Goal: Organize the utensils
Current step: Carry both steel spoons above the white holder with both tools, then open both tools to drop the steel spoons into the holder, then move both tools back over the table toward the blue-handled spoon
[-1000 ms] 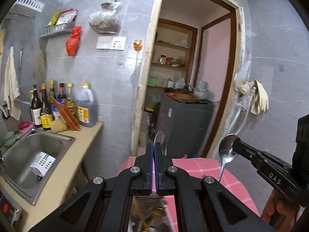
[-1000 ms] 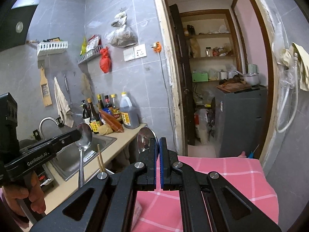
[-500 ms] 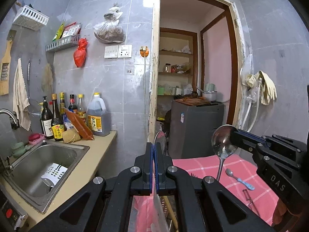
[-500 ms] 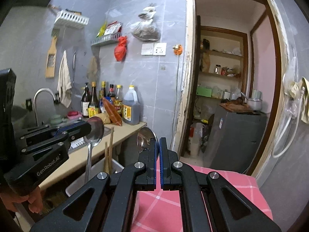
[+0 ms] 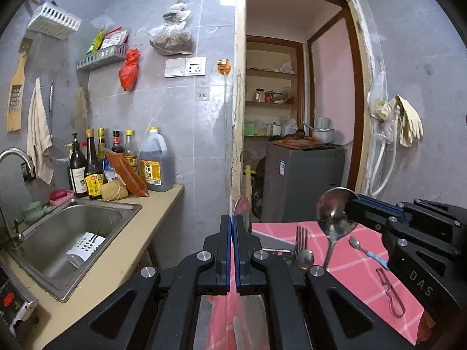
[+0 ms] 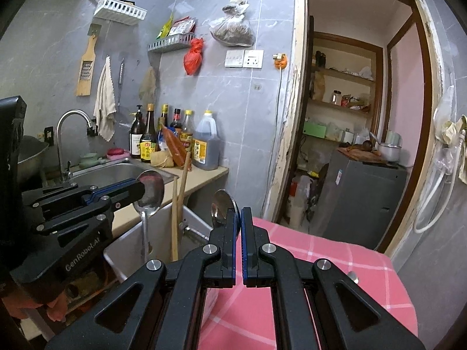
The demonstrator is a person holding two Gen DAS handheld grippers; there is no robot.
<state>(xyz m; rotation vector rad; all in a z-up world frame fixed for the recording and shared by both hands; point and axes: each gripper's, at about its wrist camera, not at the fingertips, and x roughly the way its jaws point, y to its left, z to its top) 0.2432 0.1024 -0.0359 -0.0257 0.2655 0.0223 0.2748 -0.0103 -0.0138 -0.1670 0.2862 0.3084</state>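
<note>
My left gripper [image 5: 232,222] is shut on a steel spoon [image 5: 242,211]; the bowl stands up above the fingers. In the right wrist view the same left gripper [image 6: 139,188] holds this spoon [image 6: 150,189] by the bowl's neck, with the handle hanging down over a grey utensil bin [image 6: 191,223]. My right gripper [image 6: 240,217] is shut on a second steel spoon [image 6: 222,205]. From the left wrist it shows as the right gripper [image 5: 351,205] clamping a large spoon [image 5: 335,217], handle down over the pink checked cloth [image 5: 359,265].
On the cloth lie a fork [image 5: 301,237], a small blue-handled spoon [image 5: 364,249] and a peeler [image 5: 391,296]. Wooden chopsticks [image 6: 175,218] stand in the bin. A sink [image 5: 67,233] and sauce bottles [image 5: 93,169] line the counter at left; an open doorway is behind.
Both grippers have sunk with their spoons still clamped. The cloth and the loose utensils on it have come into the left wrist view, and the bin shows more fully in the right.
</note>
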